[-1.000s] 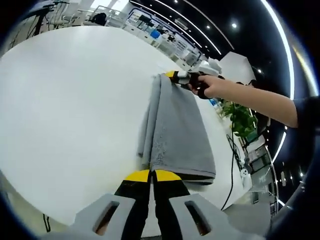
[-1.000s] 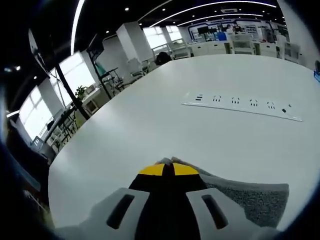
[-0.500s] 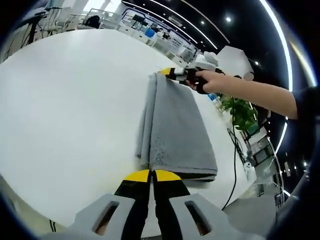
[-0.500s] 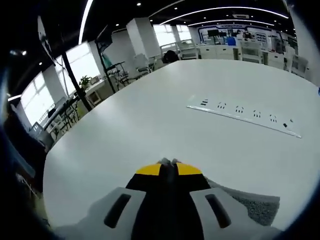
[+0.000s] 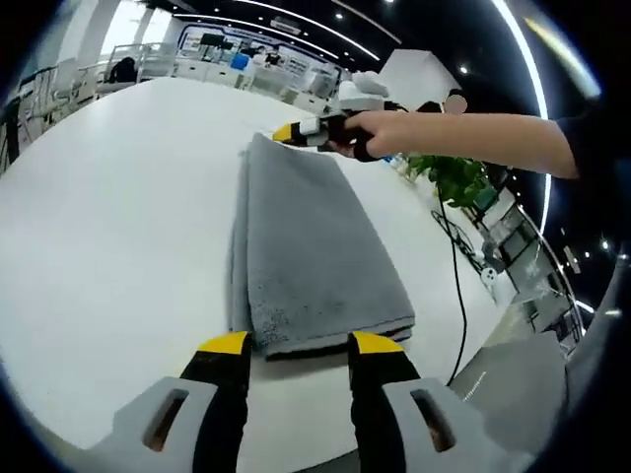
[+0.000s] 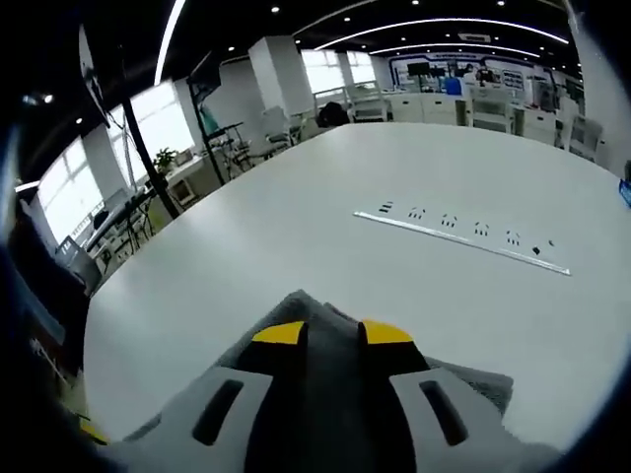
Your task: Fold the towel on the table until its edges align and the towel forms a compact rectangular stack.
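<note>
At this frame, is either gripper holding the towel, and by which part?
Nothing is held. The left gripper is open just off the near edge of the folded towel. The right gripper is open over its far corner.

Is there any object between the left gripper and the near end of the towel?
Nothing visible. The left gripper is open, with its jaws on either side of the towel's near end. The bare table lies around it. The right gripper is at the far end.
</note>
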A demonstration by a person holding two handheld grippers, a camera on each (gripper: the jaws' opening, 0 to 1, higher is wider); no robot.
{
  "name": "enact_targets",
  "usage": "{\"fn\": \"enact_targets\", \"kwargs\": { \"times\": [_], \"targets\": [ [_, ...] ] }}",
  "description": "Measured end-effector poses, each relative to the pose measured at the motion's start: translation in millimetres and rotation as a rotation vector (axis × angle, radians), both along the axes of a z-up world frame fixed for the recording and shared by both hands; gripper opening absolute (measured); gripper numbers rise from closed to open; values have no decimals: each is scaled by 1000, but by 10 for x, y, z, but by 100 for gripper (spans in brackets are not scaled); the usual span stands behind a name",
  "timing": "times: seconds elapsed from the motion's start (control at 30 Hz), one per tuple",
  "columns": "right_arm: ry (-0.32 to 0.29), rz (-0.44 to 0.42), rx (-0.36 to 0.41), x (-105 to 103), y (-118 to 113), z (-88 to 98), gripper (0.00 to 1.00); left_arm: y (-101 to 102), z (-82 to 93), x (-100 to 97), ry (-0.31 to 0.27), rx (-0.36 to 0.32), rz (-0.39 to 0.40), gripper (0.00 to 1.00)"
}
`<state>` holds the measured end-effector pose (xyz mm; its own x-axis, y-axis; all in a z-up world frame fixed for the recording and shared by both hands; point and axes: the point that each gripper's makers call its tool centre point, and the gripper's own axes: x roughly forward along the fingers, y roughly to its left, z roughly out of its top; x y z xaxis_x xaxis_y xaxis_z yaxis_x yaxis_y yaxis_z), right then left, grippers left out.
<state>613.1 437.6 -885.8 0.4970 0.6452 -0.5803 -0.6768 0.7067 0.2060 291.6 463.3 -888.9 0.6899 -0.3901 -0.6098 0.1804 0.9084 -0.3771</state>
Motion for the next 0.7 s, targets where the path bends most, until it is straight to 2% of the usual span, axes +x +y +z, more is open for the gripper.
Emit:
{"fn": "enact_targets", "kwargs": {
  "times": [0.2, 0.27, 0.3, 0.5, 0.7],
  "targets": [
    [-23, -20, -3, 3, -188, 61, 32, 130, 61, 122, -41, 36, -1, 62],
    [-16, -22, -7, -11, -240, 48, 36, 184, 61, 173, -58, 75, -31, 62],
    [-4, -30, -36, -28, -313, 11, 37, 225, 59, 195, -57, 84, -26, 62],
    [1, -50, -53, -87, -540, 3, 38, 503, 113, 405, -83, 116, 6, 63],
    [5, -60, -70, -165, -709, -12, 38, 649, 127, 617, -86, 136, 19, 61]
  ]
}}
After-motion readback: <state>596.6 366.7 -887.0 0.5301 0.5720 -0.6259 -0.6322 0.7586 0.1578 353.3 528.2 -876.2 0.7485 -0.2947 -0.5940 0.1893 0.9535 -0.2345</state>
